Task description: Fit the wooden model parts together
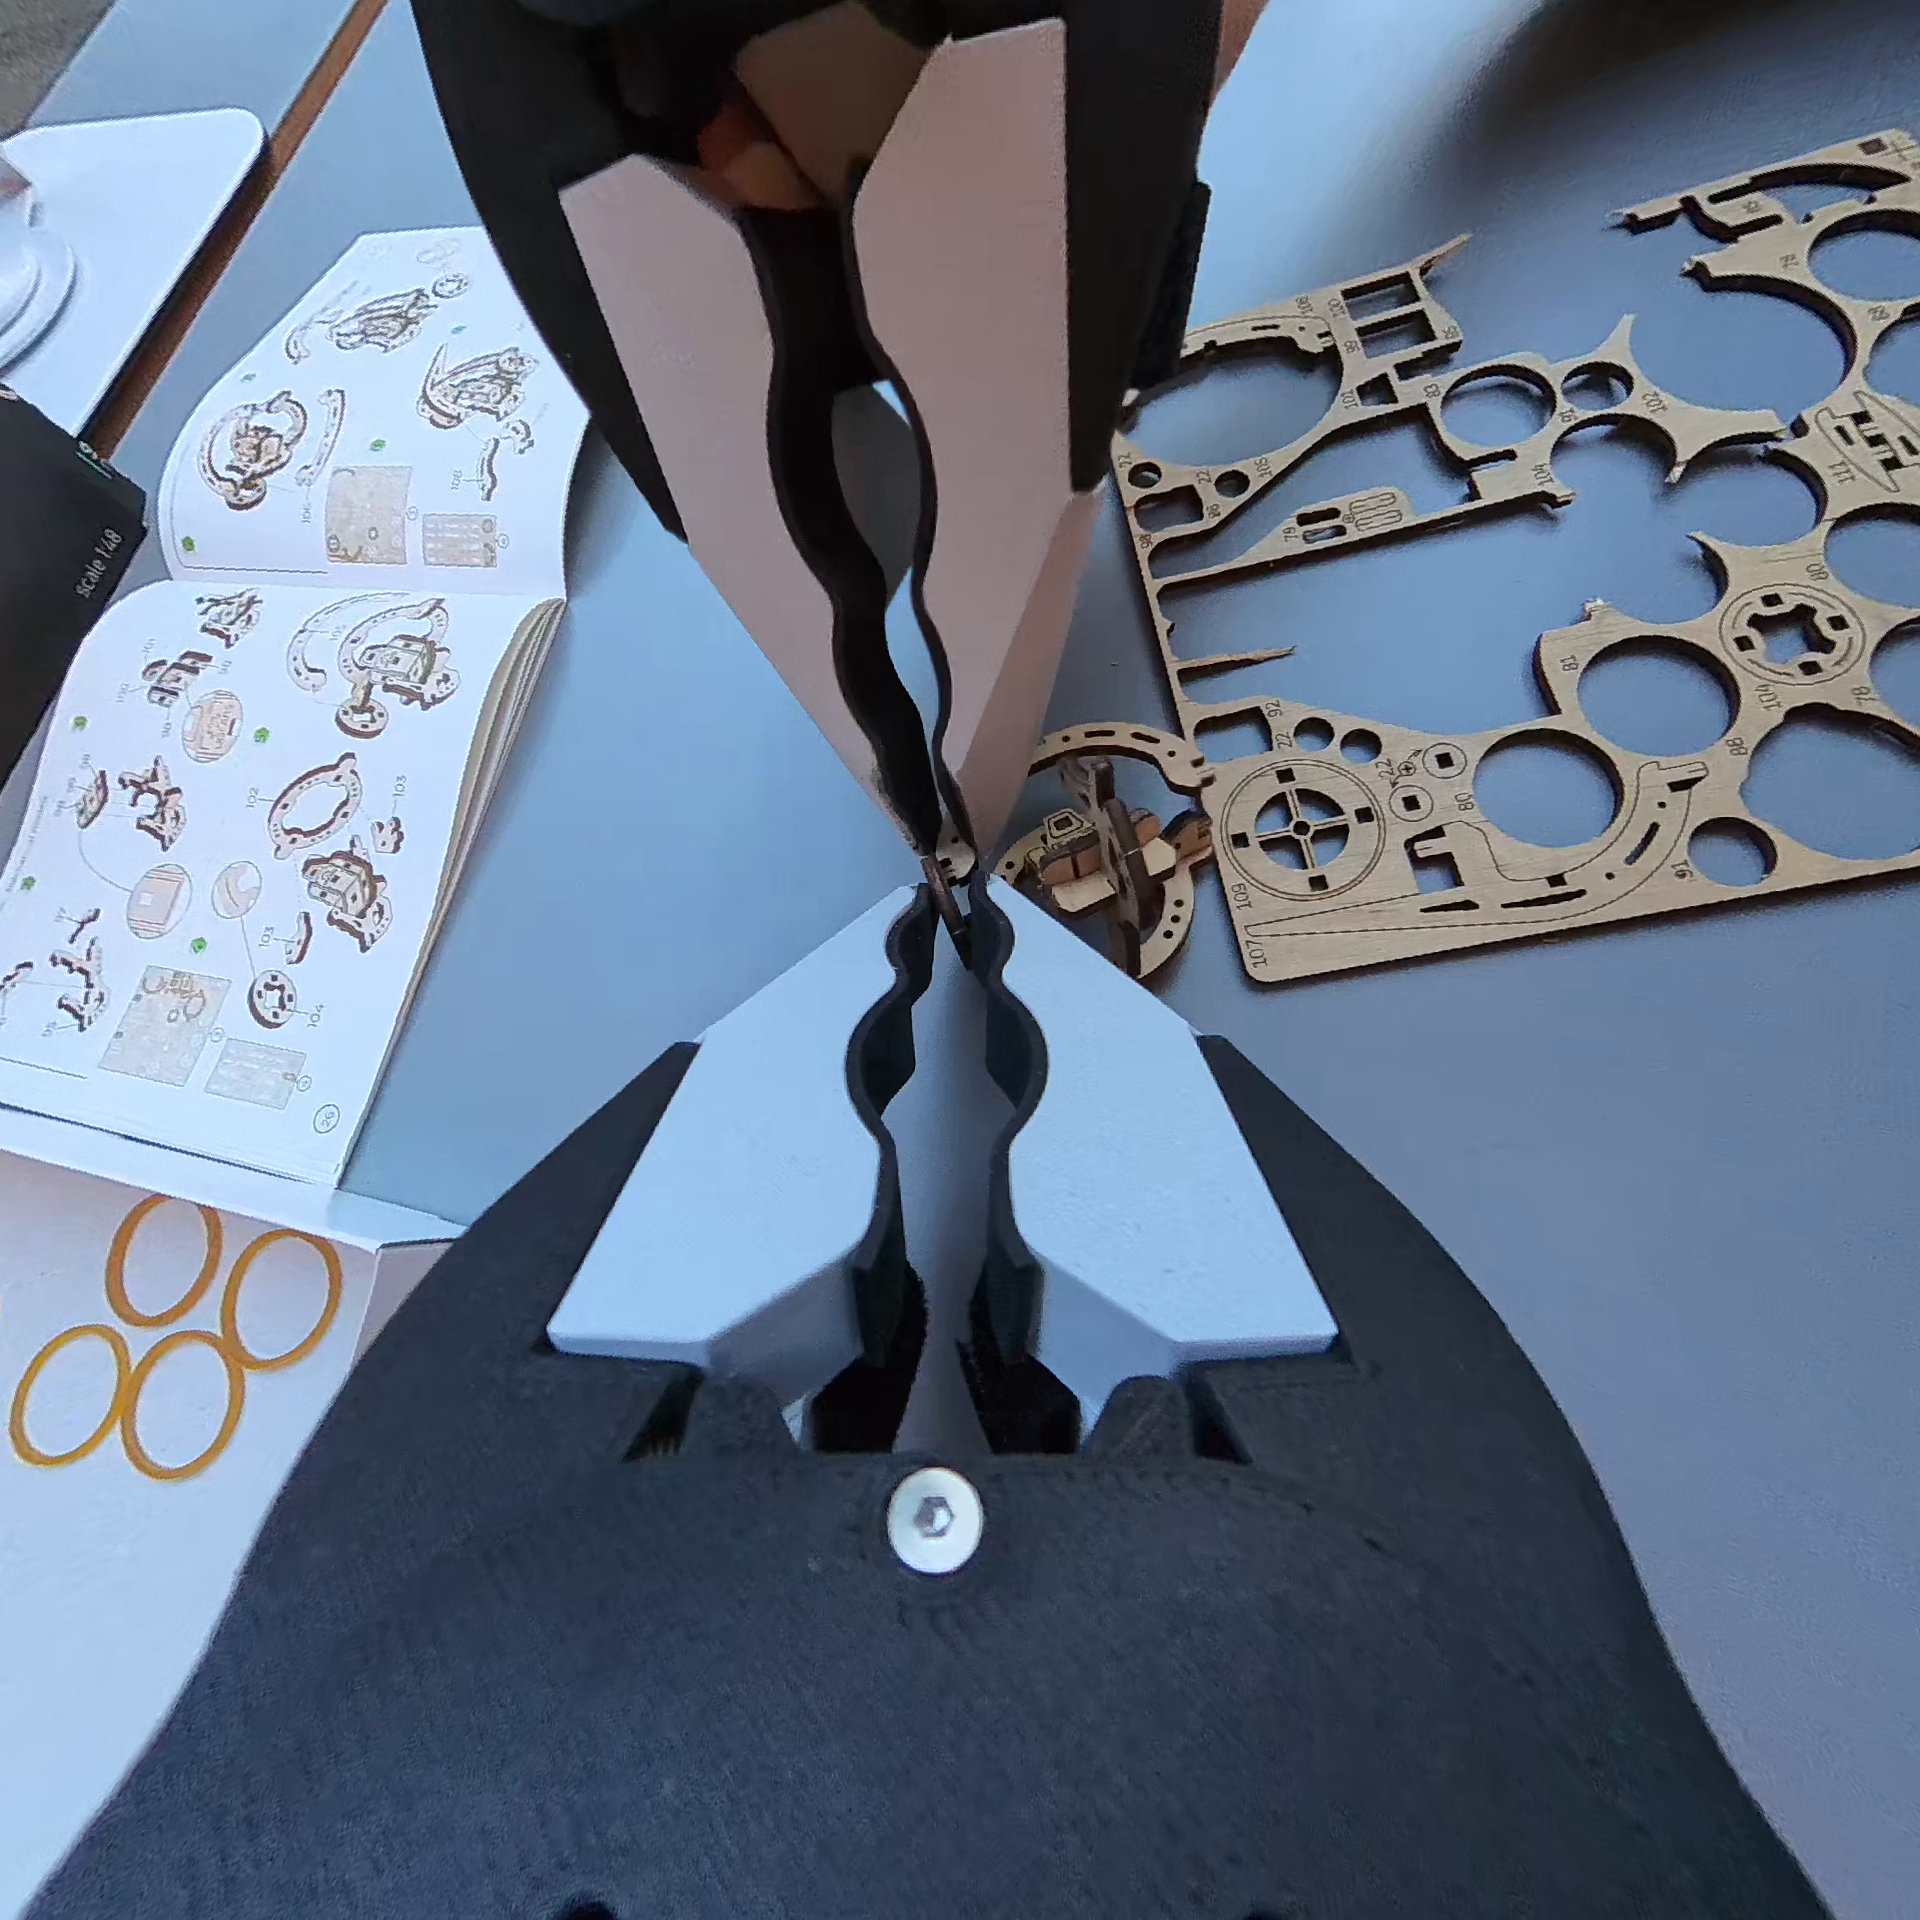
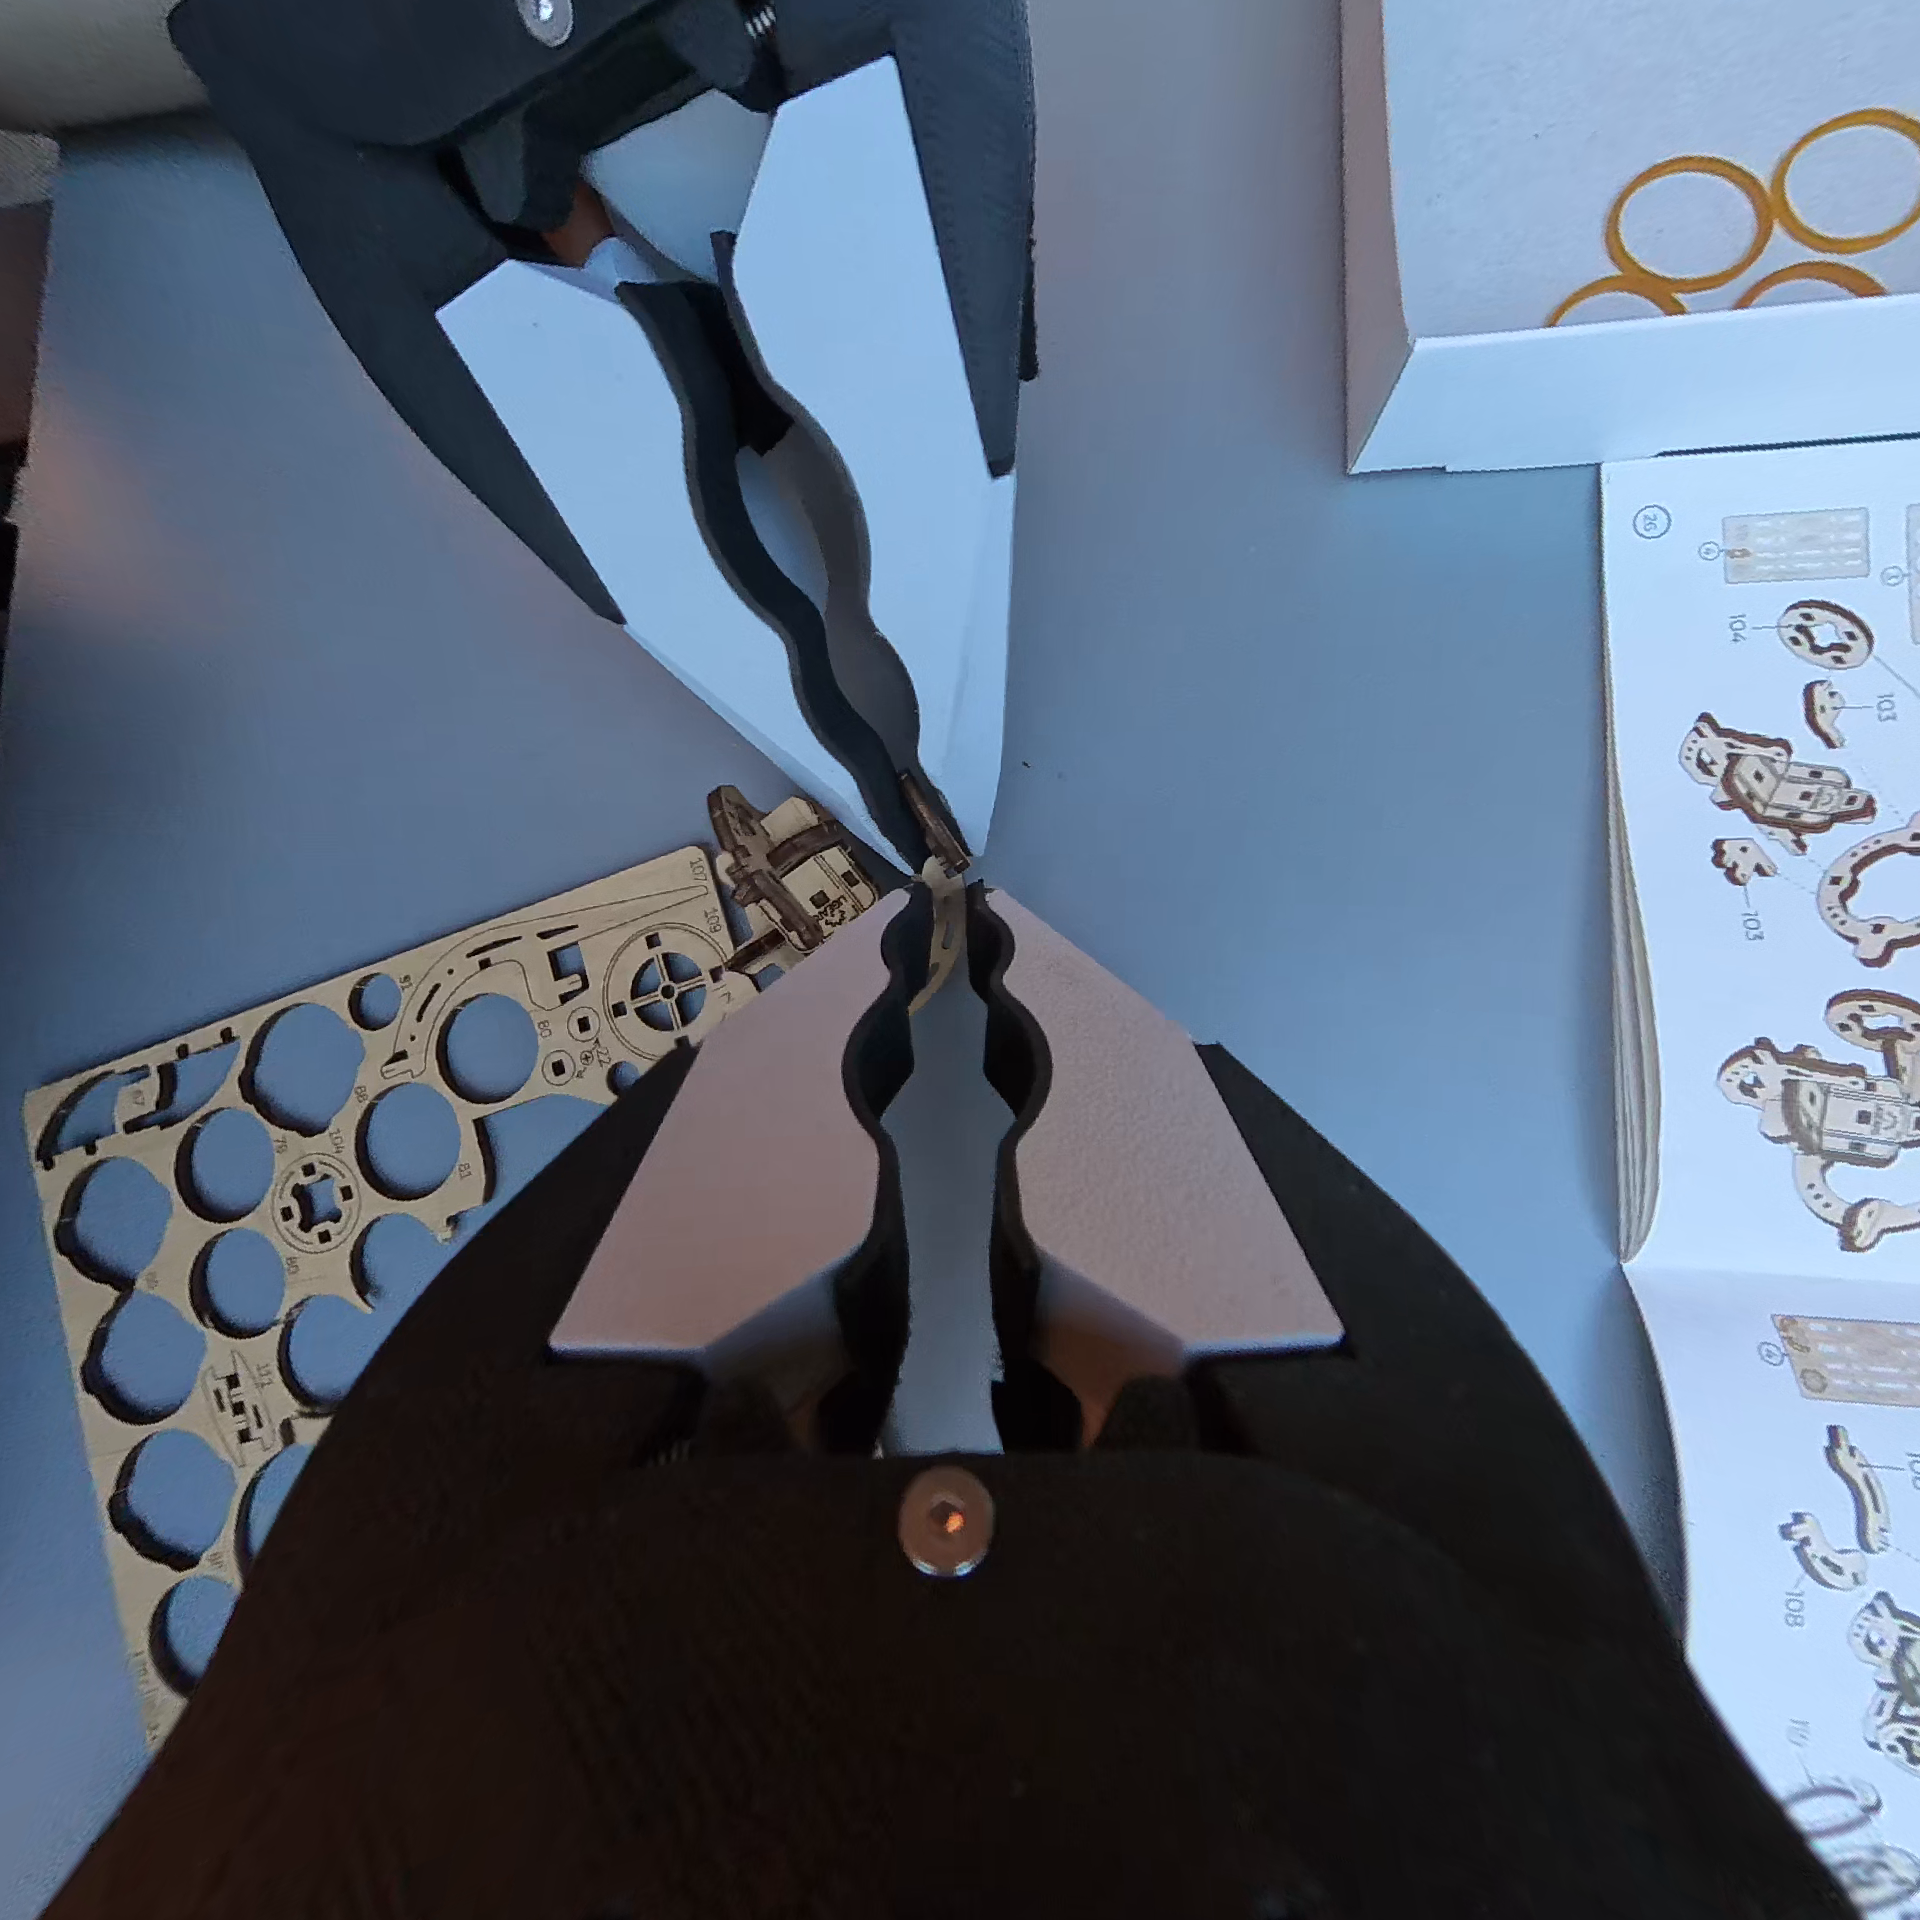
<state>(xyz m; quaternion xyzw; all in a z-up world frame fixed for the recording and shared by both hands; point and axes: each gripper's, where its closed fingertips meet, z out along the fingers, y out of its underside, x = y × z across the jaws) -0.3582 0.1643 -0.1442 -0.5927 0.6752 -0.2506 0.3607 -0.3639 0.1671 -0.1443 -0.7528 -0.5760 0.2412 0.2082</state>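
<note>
smooth grey tabletop, matte. laser-cut plywood sheet full of round holes, numbered. left gripper clenched on a small dark wooden piece; right gripper pinching a curved pale wooden part, tip to tip. half-built model just behind. open instruction booklet beside.

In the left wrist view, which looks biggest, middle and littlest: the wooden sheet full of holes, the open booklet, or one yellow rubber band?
1. Wooden sheet: it looks biggest, though the picture's edge cuts it off.
2. Open booklet: nearly as big, so the order of these two is unsure.
3. Rubber band: clearly the littlest, even though it lies nearer the camera.
</note>
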